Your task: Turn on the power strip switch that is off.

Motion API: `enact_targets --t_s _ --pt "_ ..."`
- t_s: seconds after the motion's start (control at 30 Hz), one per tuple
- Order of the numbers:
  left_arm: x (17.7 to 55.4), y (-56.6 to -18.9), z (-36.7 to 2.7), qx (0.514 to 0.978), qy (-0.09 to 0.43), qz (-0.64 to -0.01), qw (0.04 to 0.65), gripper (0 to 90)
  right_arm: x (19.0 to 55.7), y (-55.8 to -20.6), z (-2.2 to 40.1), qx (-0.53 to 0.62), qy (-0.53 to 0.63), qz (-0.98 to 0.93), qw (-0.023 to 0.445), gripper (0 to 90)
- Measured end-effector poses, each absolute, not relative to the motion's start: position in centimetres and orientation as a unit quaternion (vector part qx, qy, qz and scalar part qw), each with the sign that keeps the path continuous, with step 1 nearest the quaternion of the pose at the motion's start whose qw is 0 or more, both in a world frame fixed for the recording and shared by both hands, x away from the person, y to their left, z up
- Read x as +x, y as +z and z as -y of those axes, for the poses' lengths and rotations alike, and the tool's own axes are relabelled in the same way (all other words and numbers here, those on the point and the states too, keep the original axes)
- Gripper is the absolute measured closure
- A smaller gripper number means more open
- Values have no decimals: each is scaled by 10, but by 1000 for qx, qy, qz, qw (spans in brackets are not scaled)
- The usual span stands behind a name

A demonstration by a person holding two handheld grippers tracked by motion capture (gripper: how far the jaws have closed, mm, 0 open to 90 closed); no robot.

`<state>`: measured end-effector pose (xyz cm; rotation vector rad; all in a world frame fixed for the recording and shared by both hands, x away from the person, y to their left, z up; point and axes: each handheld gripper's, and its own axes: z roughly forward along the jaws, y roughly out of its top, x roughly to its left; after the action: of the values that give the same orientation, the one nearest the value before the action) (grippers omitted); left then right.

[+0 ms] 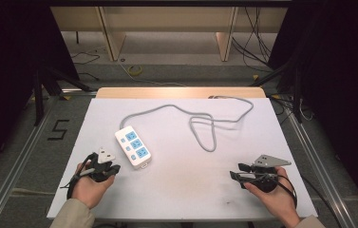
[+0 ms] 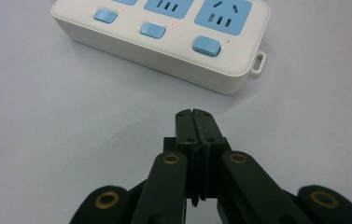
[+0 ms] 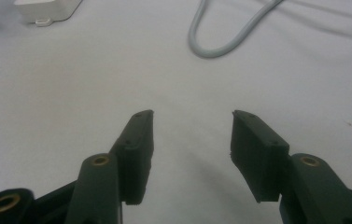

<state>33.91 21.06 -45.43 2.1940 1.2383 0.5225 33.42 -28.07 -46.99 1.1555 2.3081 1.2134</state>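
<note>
Item: power strip [image 2: 164,35], white with blue sockets, just ahead of my left gripper [image 2: 196,116], long axis lying across its line. Left jaws pressed together, holding nothing. My right gripper [image 3: 192,128] gapes wide, empty, well apart from the strip; left hand nearer.

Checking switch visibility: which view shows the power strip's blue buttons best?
The left gripper view: the power strip lies close ahead of the shut left gripper, with three blue buttons sharp. The high view shows the whole strip, buttons tiny. The right gripper view catches just a white corner, no buttons.
</note>
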Motion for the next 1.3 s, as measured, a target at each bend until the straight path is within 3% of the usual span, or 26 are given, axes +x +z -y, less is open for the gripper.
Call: enact_targets --t_s 1.3 --pt "359 -441 -199 832 178 -458 259 898 334 -470 277 400 419 -803 142 501"
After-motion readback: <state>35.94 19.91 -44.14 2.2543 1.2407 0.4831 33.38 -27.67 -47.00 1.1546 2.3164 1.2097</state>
